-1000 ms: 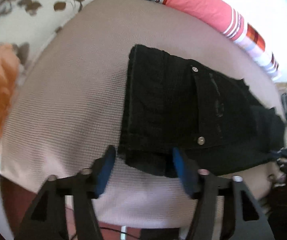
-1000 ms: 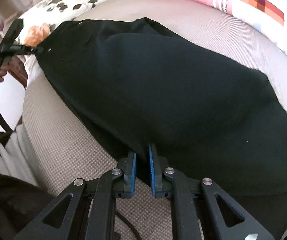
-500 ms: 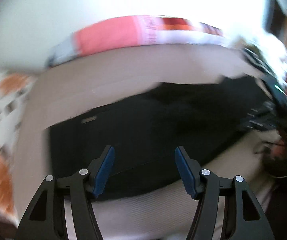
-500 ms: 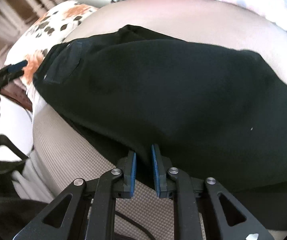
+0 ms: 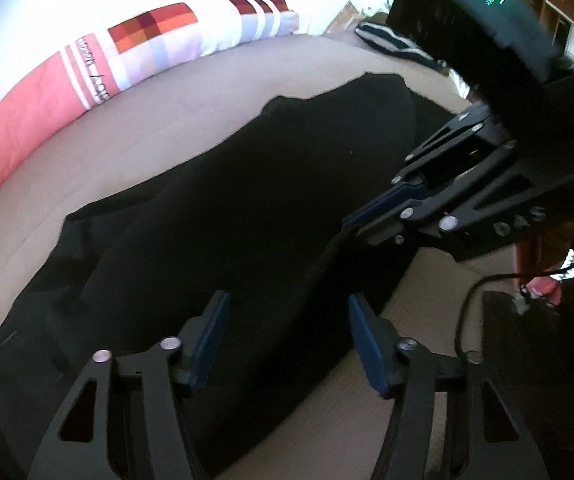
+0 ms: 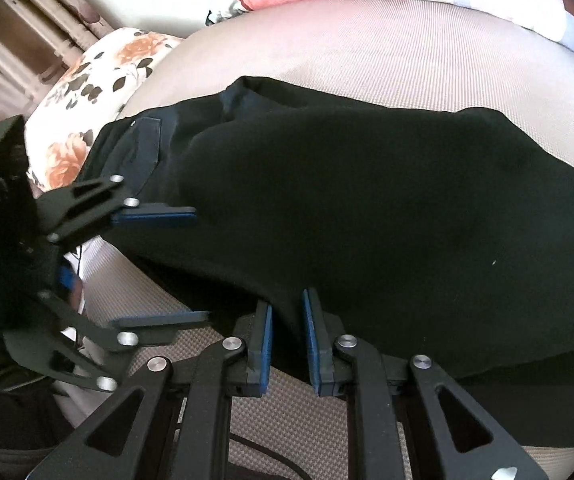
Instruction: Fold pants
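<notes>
Black pants [image 5: 227, 200] lie folded lengthwise across a beige cushion [image 5: 191, 92], waistband end at the left; they also show in the right wrist view [image 6: 367, 200]. My left gripper [image 5: 285, 340] is open and empty, just above the pants' near edge; it also shows in the right wrist view [image 6: 175, 264]. My right gripper [image 6: 287, 328] is shut on the pants' near edge, with black cloth between its blue pads [image 6: 311, 332]. In the left wrist view the right gripper [image 5: 351, 224] pinches that edge at the right.
A pink and white striped pillow [image 5: 87, 80] lies along the cushion's far side. A floral pillow [image 6: 99, 92] sits at the waistband end. A dark striped cloth [image 5: 391, 40] lies at the far right. A cable [image 5: 471, 308] hangs by the cushion's front edge.
My left gripper has swung from the waistband corner to the right along the pants, toward the right gripper, staying open. The right gripper keeps its hold on the near edge.
</notes>
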Demonstrator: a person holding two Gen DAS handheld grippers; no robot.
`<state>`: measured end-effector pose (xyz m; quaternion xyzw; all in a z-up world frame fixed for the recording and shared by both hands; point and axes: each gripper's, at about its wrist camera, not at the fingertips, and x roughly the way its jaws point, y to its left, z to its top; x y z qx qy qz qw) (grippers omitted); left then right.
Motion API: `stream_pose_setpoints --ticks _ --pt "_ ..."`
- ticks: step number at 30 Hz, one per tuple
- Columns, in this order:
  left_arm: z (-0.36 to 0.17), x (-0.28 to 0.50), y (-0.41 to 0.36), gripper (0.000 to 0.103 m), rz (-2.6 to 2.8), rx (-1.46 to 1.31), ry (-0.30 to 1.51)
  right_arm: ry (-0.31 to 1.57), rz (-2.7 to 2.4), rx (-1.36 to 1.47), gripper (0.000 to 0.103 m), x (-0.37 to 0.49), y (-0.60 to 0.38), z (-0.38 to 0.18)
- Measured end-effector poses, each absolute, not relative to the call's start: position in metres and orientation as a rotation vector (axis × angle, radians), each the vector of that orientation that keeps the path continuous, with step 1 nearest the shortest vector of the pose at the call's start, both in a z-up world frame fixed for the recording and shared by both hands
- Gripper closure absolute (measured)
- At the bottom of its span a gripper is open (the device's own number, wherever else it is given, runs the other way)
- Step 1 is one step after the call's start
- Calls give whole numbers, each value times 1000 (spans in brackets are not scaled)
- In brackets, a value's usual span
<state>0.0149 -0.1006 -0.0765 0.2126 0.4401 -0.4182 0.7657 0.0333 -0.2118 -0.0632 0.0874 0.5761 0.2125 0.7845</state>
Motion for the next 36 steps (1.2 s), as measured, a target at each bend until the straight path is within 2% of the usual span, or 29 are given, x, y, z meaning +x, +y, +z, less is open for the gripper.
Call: stream_pose_setpoints --ticks 1,2,3,4,5,8,14,19,24,25,27,28,36 --pt "-79 15 -104 63 -914 461 966 1239 455 194 87 34 -211 -63" --pt "-83 16 -109 80 -921 458 980 1236 452 202 87 34 -212 -63" --pt "-88 17 -114 91 -917 470 993 1236 449 209 87 35 -210 -62" --pt "-91 18 -117 94 -904 483 987 1241 443 208 87 34 -211 -63" --pt "-93 19 -119 95 -899 487 982 1241 433 208 82 30 -216 -62" --pt "-93 21 -119 96 -901 459 992 1204 415 269 69 22 -237 -56" --pt "-93 24 -114 96 -895 405 1008 1087 113 483 68 13 -348 -48" --pt "-93 25 -113 96 -886 381 1012 1019 -200 727 67 0 -442 -66" --pt "-93 23 -112 96 -876 377 1008 993 -271 868 67 0 -475 -89" --pt "-93 23 -112 96 -875 373 1010 979 -268 878 68 2 -476 -89" --pt "-93 24 -111 96 -874 367 1015 980 -275 876 87 7 -476 -85" --pt "-93 25 -111 96 -875 363 1019 967 -275 879 91 11 -475 -79" --pt "-94 29 -105 96 -875 302 1041 966 -184 776 93 88 -454 -31"
